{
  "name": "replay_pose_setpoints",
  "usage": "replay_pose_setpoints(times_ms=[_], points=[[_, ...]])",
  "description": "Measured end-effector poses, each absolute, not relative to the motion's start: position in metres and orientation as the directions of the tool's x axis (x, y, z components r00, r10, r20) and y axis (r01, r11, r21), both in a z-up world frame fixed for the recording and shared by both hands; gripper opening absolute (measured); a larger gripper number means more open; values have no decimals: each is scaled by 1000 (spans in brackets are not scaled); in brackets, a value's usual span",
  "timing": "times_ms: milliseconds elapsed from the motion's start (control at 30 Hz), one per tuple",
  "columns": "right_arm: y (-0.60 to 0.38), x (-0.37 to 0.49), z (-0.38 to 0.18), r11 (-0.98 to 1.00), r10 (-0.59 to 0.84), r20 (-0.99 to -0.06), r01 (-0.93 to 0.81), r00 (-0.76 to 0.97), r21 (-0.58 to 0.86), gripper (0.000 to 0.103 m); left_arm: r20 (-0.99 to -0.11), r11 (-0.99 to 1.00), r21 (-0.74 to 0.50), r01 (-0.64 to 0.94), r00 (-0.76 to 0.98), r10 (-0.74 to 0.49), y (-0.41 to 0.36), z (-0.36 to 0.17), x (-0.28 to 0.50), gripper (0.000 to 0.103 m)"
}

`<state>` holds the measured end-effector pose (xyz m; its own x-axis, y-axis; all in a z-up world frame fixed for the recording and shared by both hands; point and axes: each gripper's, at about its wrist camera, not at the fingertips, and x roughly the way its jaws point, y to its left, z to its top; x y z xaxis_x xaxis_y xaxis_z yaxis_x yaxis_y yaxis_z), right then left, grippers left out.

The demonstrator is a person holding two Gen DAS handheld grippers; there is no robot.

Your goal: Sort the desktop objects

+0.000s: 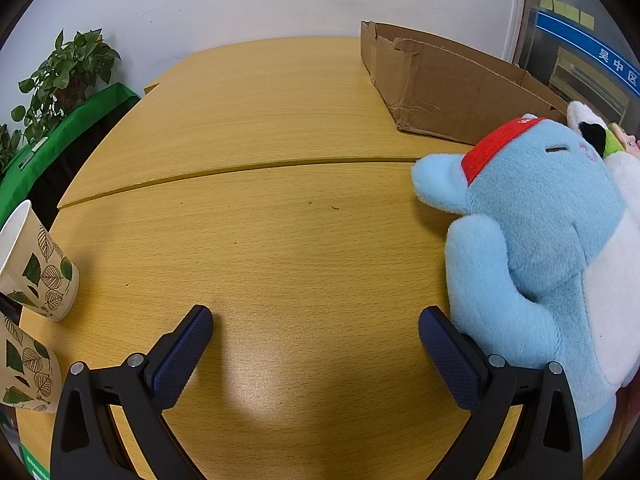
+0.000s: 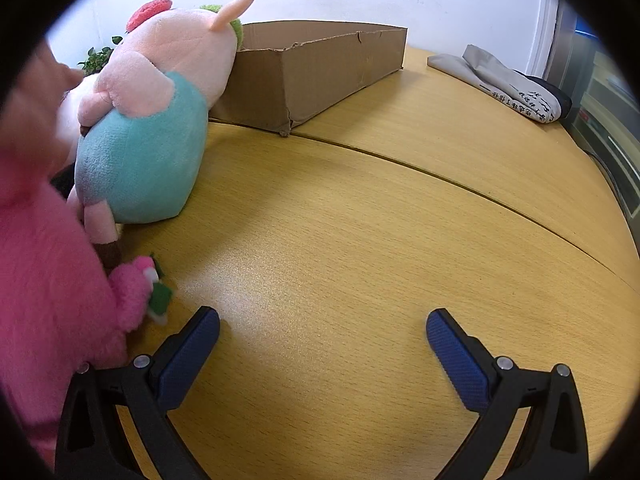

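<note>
In the left wrist view a light-blue plush toy (image 1: 536, 248) with a red headband lies at the right, its side against my left gripper's right finger. My left gripper (image 1: 316, 320) is open over bare wood. Two leaf-print paper cups (image 1: 38, 268) stand at the left edge. A cardboard box (image 1: 448, 84) sits at the back right. In the right wrist view my right gripper (image 2: 322, 322) is open with nothing between its fingers. A pink pig plush in a teal shirt (image 2: 148, 136) leans by the cardboard box (image 2: 316, 68). A bright pink plush (image 2: 48, 272) fills the left edge, beside the left finger.
The wooden table (image 1: 280, 220) has a seam running across it. A potted plant (image 1: 64, 76) and green cloth stand beyond the table's left edge. A folded grey cloth bag (image 2: 508, 84) lies at the table's (image 2: 360, 240) far right corner. More plush toys (image 1: 596, 132) show behind the blue one.
</note>
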<state>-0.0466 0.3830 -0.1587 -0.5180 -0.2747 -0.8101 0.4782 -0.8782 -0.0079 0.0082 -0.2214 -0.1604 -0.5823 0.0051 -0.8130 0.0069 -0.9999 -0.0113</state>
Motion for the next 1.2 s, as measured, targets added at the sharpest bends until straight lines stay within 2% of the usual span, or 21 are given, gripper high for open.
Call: replay_pose_setpoints(times_ms=[1200], points=[[384, -44, -158, -878, -274, -810, 479, -518, -10, 103, -813, -1000, -11, 8, -582, 5, -221, -160, 8, 103]])
